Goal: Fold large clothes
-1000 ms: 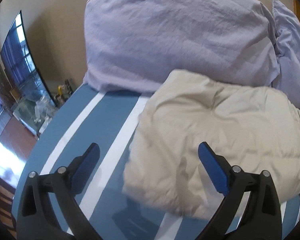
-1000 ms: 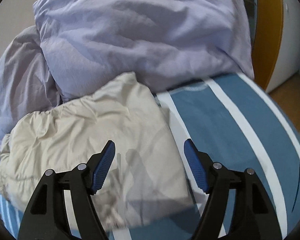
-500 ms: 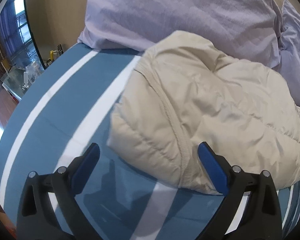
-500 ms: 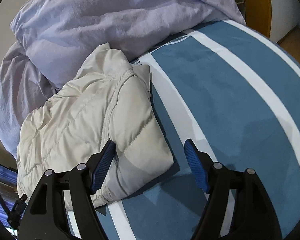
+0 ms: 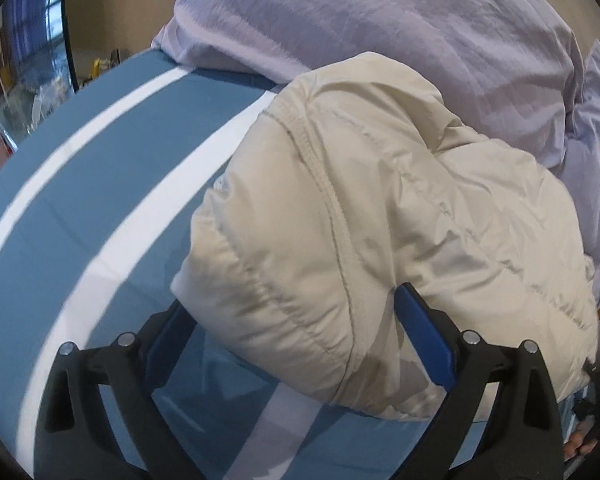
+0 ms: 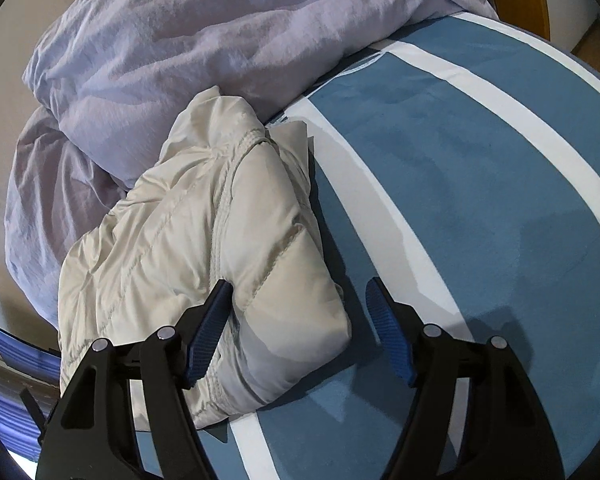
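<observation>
Left wrist view: left gripper [image 5: 300, 332] wide open, straddling the cream jacket's [image 5: 380, 208] near corner, gripping nothing.

Right wrist view: right gripper [image 6: 300, 316], jaws closing around the near-right corner, unpinched. Step: seizing corners; next, pinch together.

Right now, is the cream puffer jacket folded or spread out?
Folded: the cream puffer jacket sits as a compact, layered bundle on the striped blue bed cover.
</observation>
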Action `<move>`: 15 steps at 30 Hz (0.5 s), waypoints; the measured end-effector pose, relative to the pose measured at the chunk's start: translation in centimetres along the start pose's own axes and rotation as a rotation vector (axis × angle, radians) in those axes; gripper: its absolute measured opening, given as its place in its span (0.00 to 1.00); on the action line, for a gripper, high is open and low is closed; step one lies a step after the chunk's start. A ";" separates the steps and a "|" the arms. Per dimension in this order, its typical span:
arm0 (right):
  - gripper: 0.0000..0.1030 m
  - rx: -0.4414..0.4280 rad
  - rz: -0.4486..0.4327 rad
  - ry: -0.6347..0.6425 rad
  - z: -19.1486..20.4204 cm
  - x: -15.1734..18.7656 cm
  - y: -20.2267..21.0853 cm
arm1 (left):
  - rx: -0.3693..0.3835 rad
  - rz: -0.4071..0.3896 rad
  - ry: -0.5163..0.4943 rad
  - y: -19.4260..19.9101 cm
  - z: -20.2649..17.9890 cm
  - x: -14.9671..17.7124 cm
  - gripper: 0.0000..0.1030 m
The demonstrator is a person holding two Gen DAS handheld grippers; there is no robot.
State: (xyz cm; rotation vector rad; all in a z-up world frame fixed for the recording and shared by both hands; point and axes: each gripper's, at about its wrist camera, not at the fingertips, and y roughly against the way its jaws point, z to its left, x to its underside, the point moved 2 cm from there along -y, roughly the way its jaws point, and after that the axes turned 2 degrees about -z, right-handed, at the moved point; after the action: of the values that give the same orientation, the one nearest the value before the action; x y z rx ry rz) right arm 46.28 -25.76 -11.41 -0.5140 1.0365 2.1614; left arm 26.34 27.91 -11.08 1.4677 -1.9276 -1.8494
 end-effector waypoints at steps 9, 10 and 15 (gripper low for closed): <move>0.33 -0.024 -0.039 0.054 1.3 0.6 0.7 | 0.036 -0.040 0.007 1.4 -0.8 0.0 0.49; 0.31 -0.022 -0.045 0.062 1.5 0.6 0.9 | 0.045 -0.045 0.016 1.7 -0.7 -0.1 0.43; 0.27 -0.017 -0.068 0.109 2.2 1.1 2.0 | 0.086 -0.057 0.041 3.0 -0.1 -0.2 0.33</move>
State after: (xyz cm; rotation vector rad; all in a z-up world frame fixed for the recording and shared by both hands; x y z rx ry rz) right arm 43.97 -24.50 -9.68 -0.6727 1.0442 2.1037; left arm 24.82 27.38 -8.55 1.5885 -1.9902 -1.7651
